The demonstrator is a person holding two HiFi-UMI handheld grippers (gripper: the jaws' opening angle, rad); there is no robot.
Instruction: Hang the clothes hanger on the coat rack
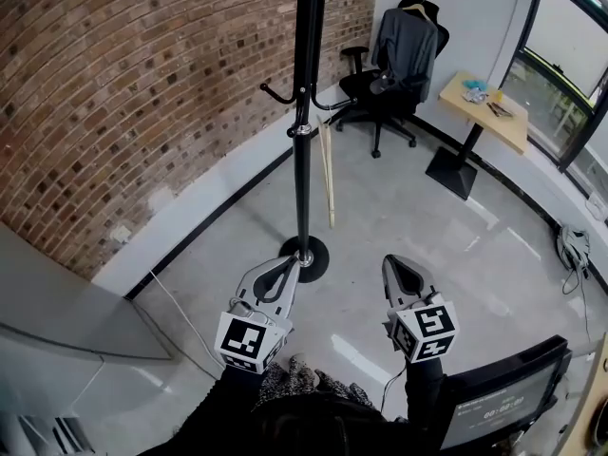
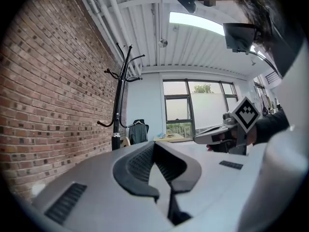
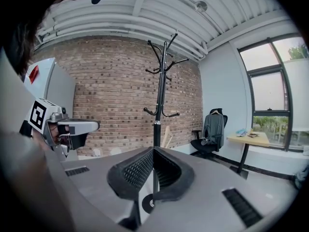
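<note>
Clenched shut and empty, the left gripper (image 1: 286, 265) and right gripper (image 1: 393, 262) hover side by side in the near foreground. The clothes hanger (image 1: 415, 9) sits far off to the right, carrying a dark garment (image 1: 404, 50) draped over an office chair (image 1: 375, 88). The coat rack (image 1: 302, 141) stands nearer, left of the chair, beside the brick wall (image 1: 114, 93). Fetching the hanger likely comes next: open one gripper's jaws early, grip below the hook, and keep the hook free.
</note>
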